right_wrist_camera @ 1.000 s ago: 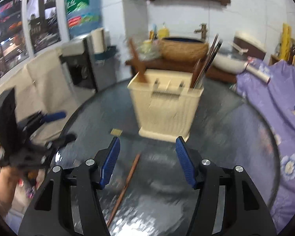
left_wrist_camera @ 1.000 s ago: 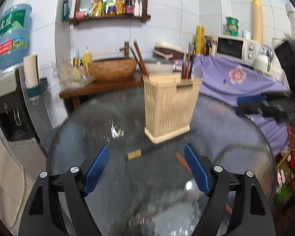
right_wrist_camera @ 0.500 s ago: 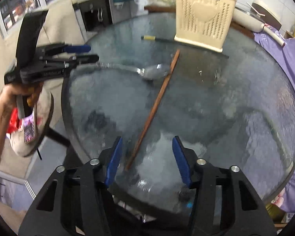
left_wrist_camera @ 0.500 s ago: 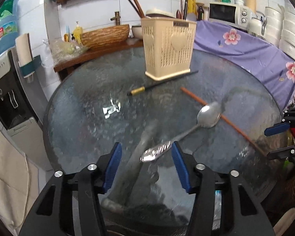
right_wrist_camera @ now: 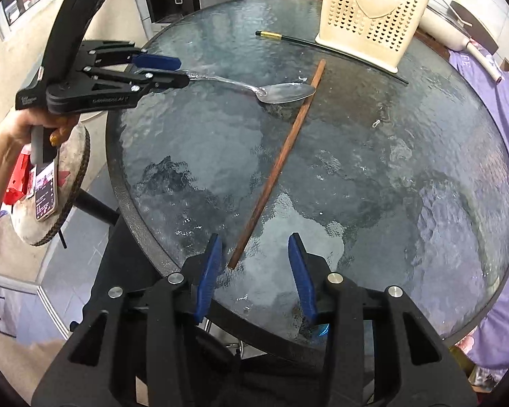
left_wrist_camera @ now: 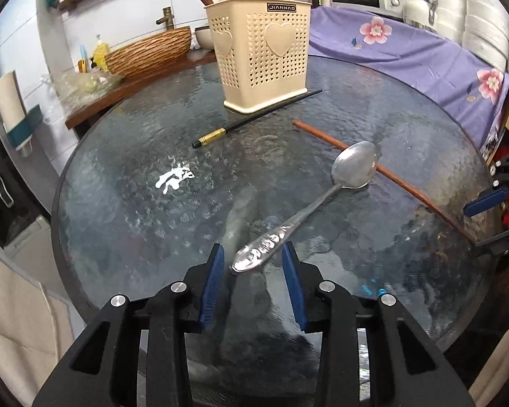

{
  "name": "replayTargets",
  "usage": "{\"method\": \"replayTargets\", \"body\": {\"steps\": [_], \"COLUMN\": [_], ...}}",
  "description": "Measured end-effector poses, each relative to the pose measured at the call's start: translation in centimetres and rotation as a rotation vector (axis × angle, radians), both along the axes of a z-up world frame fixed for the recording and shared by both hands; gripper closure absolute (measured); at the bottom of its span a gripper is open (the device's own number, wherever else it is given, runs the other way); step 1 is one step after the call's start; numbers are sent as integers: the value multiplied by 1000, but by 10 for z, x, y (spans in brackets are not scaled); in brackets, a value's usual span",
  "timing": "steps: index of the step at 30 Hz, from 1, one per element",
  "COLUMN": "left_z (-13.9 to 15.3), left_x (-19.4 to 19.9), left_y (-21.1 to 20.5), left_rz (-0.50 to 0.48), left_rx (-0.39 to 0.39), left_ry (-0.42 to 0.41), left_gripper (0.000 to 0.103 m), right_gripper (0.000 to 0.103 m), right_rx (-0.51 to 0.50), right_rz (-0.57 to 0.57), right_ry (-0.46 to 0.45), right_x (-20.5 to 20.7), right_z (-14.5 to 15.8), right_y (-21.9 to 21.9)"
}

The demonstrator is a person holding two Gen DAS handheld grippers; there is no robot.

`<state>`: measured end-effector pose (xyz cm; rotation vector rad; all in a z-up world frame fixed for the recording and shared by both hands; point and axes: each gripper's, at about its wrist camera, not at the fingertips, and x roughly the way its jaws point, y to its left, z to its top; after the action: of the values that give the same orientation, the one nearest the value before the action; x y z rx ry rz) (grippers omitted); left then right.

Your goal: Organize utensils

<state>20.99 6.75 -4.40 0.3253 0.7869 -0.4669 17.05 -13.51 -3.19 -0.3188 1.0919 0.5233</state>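
On a round glass tabletop (left_wrist_camera: 125,183), the cream utensil basket (left_wrist_camera: 261,51) at the far edge already holds several chopsticks and spoons, while three pieces lie loose: a brown chopstick (right_wrist_camera: 278,166), a black chopstick (left_wrist_camera: 254,118) against the basket's foot, and a steel spoon (left_wrist_camera: 322,200). The left hand-held gripper (left_wrist_camera: 252,271) brackets the spoon's handle, jaws apart; the right hand-held gripper (right_wrist_camera: 254,268), also apart, frames the brown chopstick's near end. The sorting appears partly done.

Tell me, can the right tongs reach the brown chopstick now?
Probably yes: the brown chopstick ends between the open right tongs, nothing covering that end; the spoon rests on its far end.
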Motion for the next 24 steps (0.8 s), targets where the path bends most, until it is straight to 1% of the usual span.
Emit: {"method": "replayTargets", "body": {"steps": [2, 4, 6, 7, 17, 20, 24], "left_z": [0, 1, 0, 0, 0, 1, 2], "left_x": [4, 7, 4, 1, -44, -49, -53], "left_y": [0, 0, -3, -6, -36, -41, -42], "left_rz": [-26, -27, -51, -56, -21, -5, 15], "left_rx": [-5, -15, -37, -36, -48, -46, -38], "left_ry": [19, 45, 59, 57, 69, 88, 100], "left_gripper": [68, 69, 69, 69, 69, 71, 74], "right_gripper": [62, 62, 62, 62, 62, 67, 83], "right_rx": [-2, -2, -1, 1, -11, -21, -29], "right_rz": [2, 4, 6, 6, -29, -14, 17], "right_ry": [1, -1, -3, -6, -9, -1, -2], "right_x": [0, -1, -1, -1, 3, 1, -5], "right_z": [0, 0, 0, -1, -1, 0, 0], "right_y": [0, 0, 0, 0, -14, -13, -8]}}
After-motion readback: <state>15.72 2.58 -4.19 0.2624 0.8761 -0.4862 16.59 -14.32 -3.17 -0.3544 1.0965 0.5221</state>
